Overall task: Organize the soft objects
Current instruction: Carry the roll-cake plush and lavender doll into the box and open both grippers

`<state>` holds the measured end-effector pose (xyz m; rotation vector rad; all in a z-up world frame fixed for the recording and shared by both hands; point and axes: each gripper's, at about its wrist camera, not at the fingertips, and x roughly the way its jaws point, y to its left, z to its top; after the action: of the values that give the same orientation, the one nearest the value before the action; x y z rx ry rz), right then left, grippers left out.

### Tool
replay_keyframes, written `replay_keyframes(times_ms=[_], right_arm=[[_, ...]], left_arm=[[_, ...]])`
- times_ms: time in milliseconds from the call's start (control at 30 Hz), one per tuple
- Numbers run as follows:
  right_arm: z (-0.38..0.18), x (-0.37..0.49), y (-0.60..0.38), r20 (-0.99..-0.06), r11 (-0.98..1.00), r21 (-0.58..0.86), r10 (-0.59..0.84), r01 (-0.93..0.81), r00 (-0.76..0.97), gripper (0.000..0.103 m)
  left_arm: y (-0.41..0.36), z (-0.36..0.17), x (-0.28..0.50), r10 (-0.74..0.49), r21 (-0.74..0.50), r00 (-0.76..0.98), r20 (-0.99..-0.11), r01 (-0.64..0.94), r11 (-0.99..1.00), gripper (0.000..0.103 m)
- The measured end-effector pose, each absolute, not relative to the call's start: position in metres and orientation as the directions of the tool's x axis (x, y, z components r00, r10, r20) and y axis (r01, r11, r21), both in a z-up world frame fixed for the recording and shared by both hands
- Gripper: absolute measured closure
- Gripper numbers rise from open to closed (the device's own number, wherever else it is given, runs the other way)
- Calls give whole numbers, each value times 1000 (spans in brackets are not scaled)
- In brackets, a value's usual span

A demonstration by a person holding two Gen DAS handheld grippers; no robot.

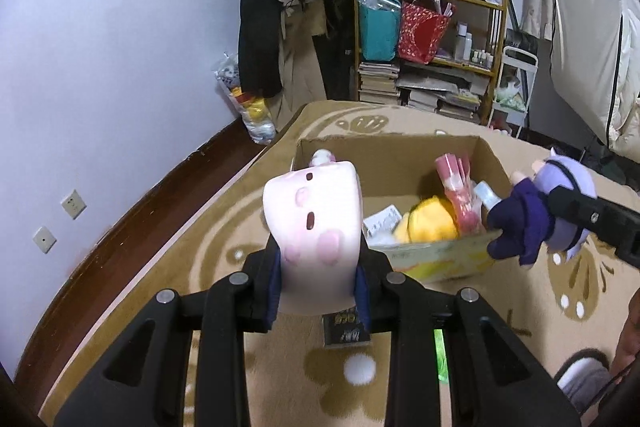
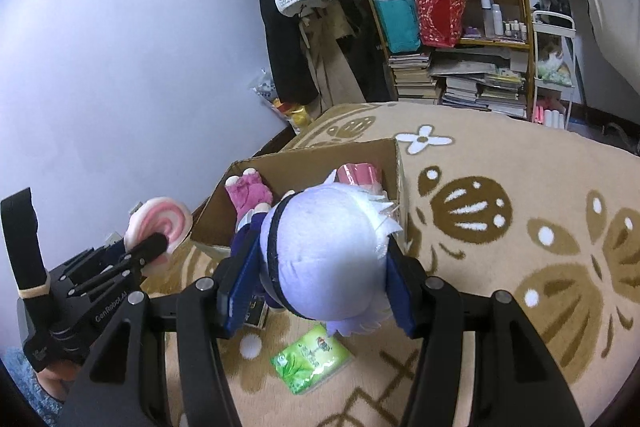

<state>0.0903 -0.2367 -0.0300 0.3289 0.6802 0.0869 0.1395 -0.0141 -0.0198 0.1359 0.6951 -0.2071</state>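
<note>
We hold a pink plush (image 1: 310, 227) and a purple doll (image 2: 328, 259) in our fingers; cardboard box (image 1: 384, 163) partly filled, green packet (image 2: 310, 361) left on the rug (image 2: 500, 327).

The box (image 1: 400, 163) sits on the carpet (image 1: 224, 227) just ahead of both jaws. A packet (image 2: 310, 361) lies on the carpet beneath the right jaws. Shelves (image 1: 432, 39) stand far behind the box.

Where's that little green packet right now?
The green packet lies flat on the patterned rug, seen in the right wrist view just below the purple-haired doll, on the near side of the cardboard box.
</note>
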Motion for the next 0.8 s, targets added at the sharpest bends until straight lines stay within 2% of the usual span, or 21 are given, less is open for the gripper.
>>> replay_keyframes(times_ms=[333, 800], right_arm=[[-39, 127, -234, -591, 947, 322, 201, -1, 781, 42], [-67, 160, -237, -615, 947, 322, 205, 5, 762, 40]], left_arm=[[-32, -28, 173, -165, 47, 759, -629, 249, 967, 74], [-34, -56, 206, -156, 41, 726, -669, 246, 968, 72]])
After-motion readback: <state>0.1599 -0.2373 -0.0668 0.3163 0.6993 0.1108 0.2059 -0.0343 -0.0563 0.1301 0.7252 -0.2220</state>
